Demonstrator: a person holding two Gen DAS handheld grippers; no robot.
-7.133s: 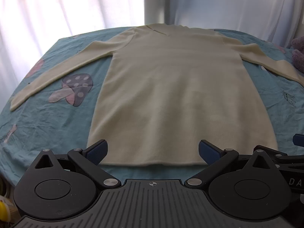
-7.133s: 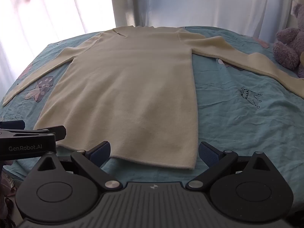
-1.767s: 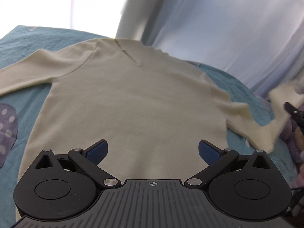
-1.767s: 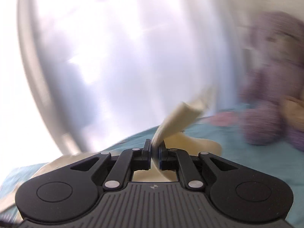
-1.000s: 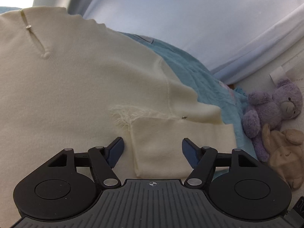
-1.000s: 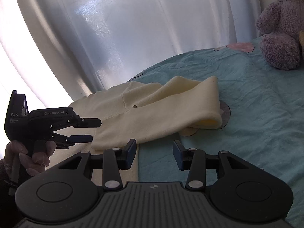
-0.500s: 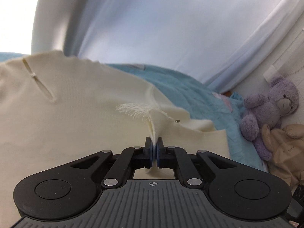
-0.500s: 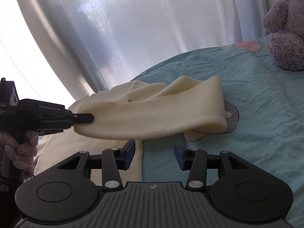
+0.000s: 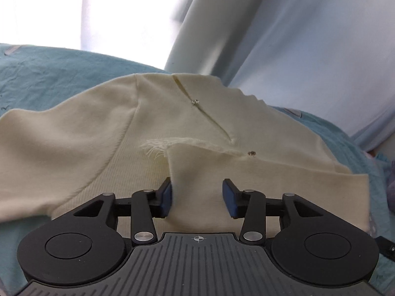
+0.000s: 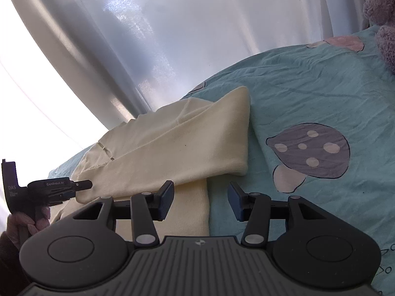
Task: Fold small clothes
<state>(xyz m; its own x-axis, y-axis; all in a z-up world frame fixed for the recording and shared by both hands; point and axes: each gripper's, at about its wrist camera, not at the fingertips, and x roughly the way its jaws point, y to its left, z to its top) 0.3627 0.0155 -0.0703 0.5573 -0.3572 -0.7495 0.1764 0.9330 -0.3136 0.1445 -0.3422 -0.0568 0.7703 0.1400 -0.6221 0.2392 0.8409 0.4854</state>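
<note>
Half a second ago my left hand-held gripper (image 9: 196, 198) was pinched on the cuff of the sleeve (image 9: 259, 180); now its pads stand moderately apart, and the cuff lies loose between them, its edge brushing the left pad. My right hand-held gripper (image 10: 200, 201) is about as wide and holds nothing, hovering over the side edge of the cream sweater (image 10: 187, 212) where it meets the teal bedsheet (image 10: 321, 93).

Beyond the left gripper, the sleeve lies folded back across the sweater's chest, its frayed cuff corner just below the neck slit (image 9: 205, 113). From the right wrist view the sleeve's fold (image 10: 243, 133) sits at the sweater's shoulder edge.

I judge the first sleeve fold done. Next, I should take the other sleeve (image 9: 49, 133), spread away from the neck slit, and bring it across likewise.
</note>
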